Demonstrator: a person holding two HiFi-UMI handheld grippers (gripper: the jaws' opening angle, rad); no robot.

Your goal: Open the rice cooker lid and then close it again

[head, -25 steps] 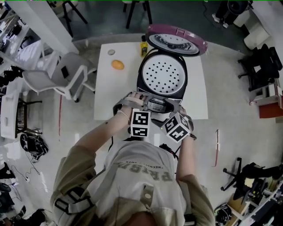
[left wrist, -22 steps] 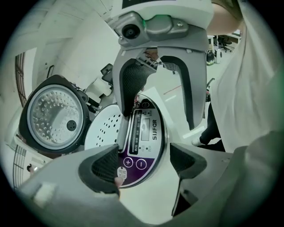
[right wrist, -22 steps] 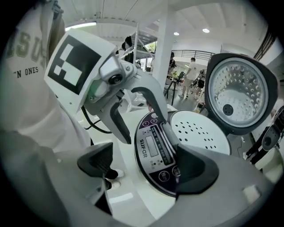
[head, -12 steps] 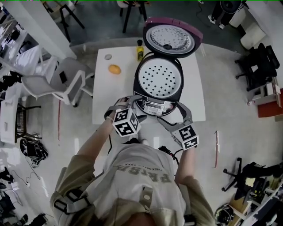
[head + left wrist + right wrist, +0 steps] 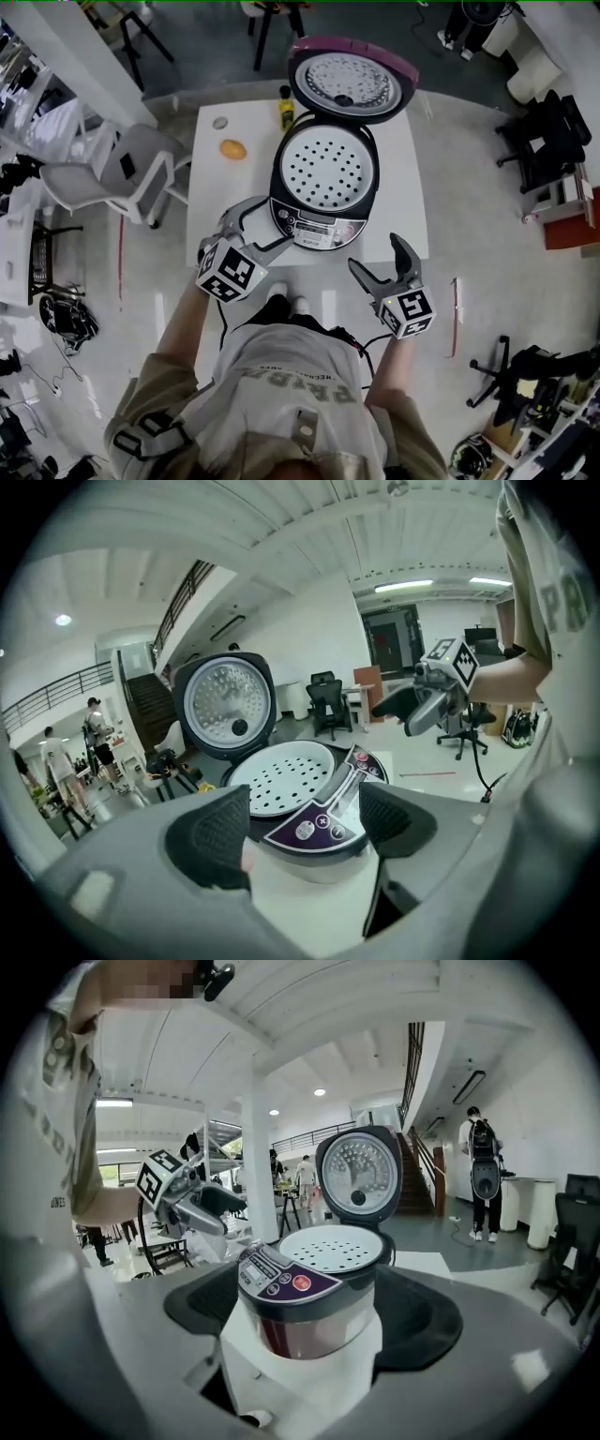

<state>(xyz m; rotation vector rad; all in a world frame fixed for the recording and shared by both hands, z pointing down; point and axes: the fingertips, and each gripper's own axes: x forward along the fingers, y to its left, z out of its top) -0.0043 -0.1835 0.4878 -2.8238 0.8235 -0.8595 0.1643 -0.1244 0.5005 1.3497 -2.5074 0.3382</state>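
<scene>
The rice cooker [image 5: 323, 183] stands on the white table [image 5: 405, 192] with its pink-rimmed lid [image 5: 349, 82] swung up at the back. A perforated white tray shows in the pot. My left gripper [image 5: 258, 225] is open by the cooker's front left corner, off the control panel. My right gripper [image 5: 380, 260] is open past the table's front edge, clear of the cooker. In the left gripper view the cooker [image 5: 305, 785] lies beyond the open left gripper [image 5: 302, 829] with nothing held. The right gripper view shows the cooker [image 5: 305, 1312] ahead of wide-apart jaws.
An orange fruit [image 5: 232, 148], a small round disc [image 5: 219, 122] and a yellow bottle [image 5: 284, 111] sit at the table's far left. A grey chair [image 5: 131, 171] stands left of the table. Black chairs [image 5: 553, 141] stand at the right. People stand far off in both gripper views.
Both grippers have drawn back from the cooker's front and spread apart, the left to the left, the right down and right. Their marker cubes have rolled. The lid stays open.
</scene>
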